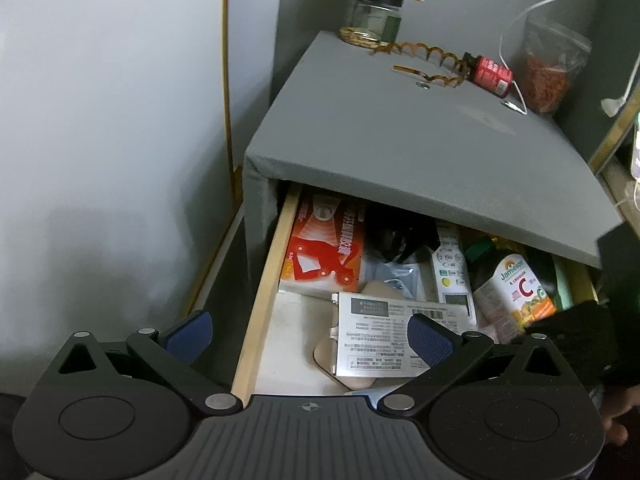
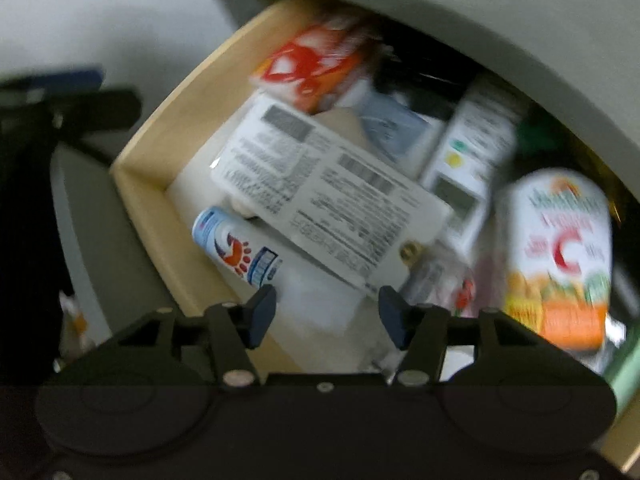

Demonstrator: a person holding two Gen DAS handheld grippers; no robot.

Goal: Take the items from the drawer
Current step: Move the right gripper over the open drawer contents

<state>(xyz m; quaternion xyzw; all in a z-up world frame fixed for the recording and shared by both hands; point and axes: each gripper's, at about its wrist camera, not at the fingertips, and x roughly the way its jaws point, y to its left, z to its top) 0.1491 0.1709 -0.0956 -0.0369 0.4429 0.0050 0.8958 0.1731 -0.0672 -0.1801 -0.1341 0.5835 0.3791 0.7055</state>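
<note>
We hold the left gripper (image 1: 310,338) wide and empty over the open drawer (image 1: 262,300), while the right gripper (image 2: 326,312), jaws parted with nothing pinched, points down at a white tube (image 2: 240,252) beside the vitamin bottle (image 2: 560,256).

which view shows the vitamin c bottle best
The left wrist view: the vitamin C bottle is sharp there and its label reads clearly, though its near end hides behind a gloved hand. The right wrist view shows more of it, but blurred.
</note>
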